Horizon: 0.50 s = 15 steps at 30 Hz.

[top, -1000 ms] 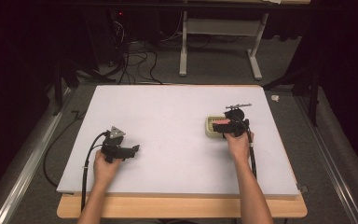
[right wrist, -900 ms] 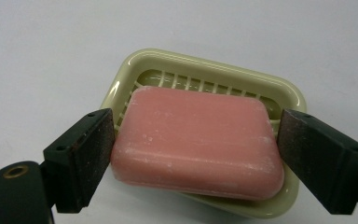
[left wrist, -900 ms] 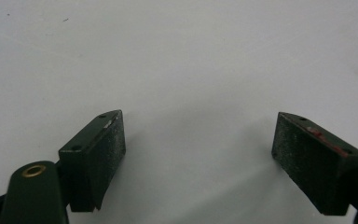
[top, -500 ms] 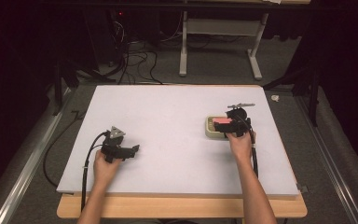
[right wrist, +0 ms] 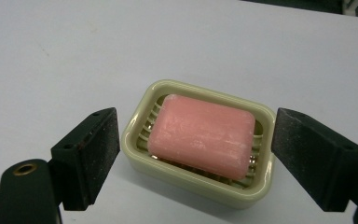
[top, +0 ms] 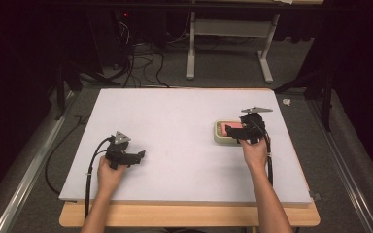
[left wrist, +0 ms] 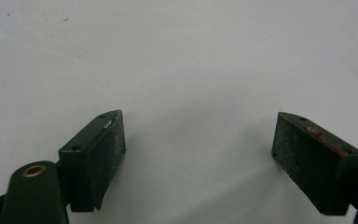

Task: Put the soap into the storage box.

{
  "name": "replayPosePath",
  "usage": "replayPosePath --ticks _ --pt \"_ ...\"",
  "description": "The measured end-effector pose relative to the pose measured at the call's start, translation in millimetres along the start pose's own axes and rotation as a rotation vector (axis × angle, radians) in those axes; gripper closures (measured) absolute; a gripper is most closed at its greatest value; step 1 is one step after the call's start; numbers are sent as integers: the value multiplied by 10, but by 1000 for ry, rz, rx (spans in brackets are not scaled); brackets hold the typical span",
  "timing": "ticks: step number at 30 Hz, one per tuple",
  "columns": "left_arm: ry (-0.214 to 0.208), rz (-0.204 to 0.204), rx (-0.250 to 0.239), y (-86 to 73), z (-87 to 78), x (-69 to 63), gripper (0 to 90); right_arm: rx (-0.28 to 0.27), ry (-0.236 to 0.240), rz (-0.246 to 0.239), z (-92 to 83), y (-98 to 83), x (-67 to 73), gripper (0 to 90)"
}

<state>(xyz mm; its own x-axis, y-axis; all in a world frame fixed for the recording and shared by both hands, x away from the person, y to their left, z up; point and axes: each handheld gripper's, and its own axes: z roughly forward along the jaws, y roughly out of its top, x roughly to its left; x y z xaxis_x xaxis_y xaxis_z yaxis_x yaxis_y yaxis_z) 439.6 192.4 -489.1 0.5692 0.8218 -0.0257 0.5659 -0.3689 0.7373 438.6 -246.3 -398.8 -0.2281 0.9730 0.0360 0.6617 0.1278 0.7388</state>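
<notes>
A pink bar of soap lies in a cream slatted soap dish on the white table. In the high view the soap dish sits right of centre, with the soap partly hidden by my right gripper. The right gripper is open, its jaws standing on either side of the dish without touching it. Near the front left, my left gripper rests low over bare table. In its own view the left gripper is open with nothing between the jaws.
The white board lies on a wooden table whose front edge shows below it. Cables trail from the left gripper off the front left. Beyond the far edge stand table legs and floor cables.
My right gripper has shifted slightly right and nearer the front while staying at the soap dish. The left gripper has not moved.
</notes>
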Motion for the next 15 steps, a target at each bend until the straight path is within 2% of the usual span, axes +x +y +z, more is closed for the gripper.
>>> replayPosePath --ticks 10,15 --pt "0 0 0 0 0 0 178 -57 11 -17 -256 -28 -41 171" --pt "0 0 0 0 0 -1 178 -78 12 -10 -356 -44 -57 174"
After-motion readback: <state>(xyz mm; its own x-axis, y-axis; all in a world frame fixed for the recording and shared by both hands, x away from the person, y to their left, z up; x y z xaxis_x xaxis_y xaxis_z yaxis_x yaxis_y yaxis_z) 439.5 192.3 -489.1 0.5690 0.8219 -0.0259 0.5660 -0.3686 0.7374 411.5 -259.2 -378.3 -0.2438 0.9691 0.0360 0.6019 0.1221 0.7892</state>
